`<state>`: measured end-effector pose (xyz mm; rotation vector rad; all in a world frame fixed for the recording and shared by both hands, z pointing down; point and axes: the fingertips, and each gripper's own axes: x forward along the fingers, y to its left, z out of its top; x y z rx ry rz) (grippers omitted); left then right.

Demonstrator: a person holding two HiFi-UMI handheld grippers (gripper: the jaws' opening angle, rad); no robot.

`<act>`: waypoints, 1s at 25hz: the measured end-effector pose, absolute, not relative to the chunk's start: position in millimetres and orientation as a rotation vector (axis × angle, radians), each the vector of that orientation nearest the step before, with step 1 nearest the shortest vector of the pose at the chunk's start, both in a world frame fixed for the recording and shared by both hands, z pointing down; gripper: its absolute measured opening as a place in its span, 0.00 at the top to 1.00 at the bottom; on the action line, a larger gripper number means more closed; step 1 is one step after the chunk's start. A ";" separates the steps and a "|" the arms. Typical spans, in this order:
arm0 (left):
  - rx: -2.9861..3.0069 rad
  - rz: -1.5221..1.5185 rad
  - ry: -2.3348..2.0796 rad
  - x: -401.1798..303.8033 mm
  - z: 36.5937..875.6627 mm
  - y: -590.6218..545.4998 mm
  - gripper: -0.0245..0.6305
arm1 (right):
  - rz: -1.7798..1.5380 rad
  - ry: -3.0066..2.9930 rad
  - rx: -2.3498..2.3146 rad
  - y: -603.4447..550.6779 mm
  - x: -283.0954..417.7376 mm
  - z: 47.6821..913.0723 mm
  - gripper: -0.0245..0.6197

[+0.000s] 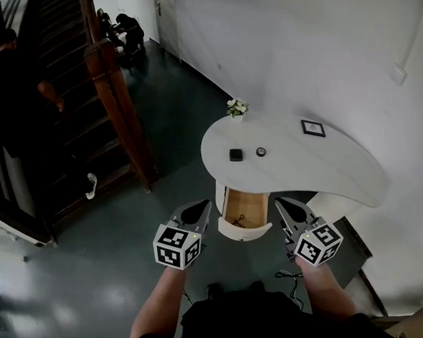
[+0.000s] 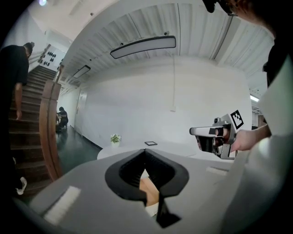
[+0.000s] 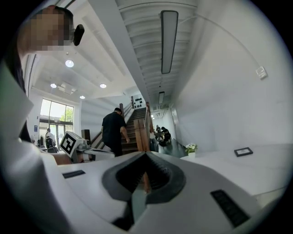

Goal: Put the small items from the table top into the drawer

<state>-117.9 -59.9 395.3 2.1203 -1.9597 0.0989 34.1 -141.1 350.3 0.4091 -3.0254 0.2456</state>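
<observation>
Climbing the dark staircase (image 1: 66, 131) at the far left is a person (image 1: 10, 84) in black clothing, with a brown wooden newel post (image 1: 114, 99) just to the right of the steps. Nearer, over the dark green floor (image 1: 97, 279), the left gripper (image 1: 198, 210) is held level, pointing away towards the table; its own view shows the two jaws together with nothing clamped between them, only the pale wood of the drawer visible past them. To its right the drawer (image 1: 244, 233) stands pulled out from under the near edge of the white table (image 1: 290, 168), between the two grippers, its wooden interior exposed. On the table top beyond the drawer lie a square black item (image 1: 236, 154) and, just to its right and apart from it, a round dark item (image 1: 260, 152); both remain on the surface, neither in the drawer. A small potted plant (image 1: 236, 107) stands at the table's far left edge. Right of the drawer, the right gripper (image 1: 286, 207) is likewise held level, jaws closed on nothing. A dark picture frame (image 1: 312, 128) lies far right on the table.
</observation>
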 end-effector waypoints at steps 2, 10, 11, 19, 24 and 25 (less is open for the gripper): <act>2.109 0.095 -1.994 -115.1 387.5 -64.6 0.95 | 0.240 -3.050 0.403 -147.9 42.2 345.1 0.95; 2.072 0.052 -2.069 -89.0 370.2 -93.3 0.95 | 0.134 -3.051 0.359 -180.3 71.3 342.4 0.95; 2.072 0.059 -2.076 -86.4 370.3 -95.7 0.95 | 0.133 -3.053 0.354 -182.2 71.6 343.1 0.95; 2.073 0.056 -2.093 -87.0 372.4 -102.7 0.95 | 0.164 -3.051 0.322 -184.6 68.9 350.0 0.95; 2.057 0.043 -2.089 -96.8 378.1 -98.2 0.95 | 0.163 -3.042 0.295 -179.5 61.7 351.6 0.95; 2.056 0.043 -2.089 -98.1 379.4 -97.5 0.95 | 0.159 -3.040 0.290 -179.0 60.3 352.4 0.95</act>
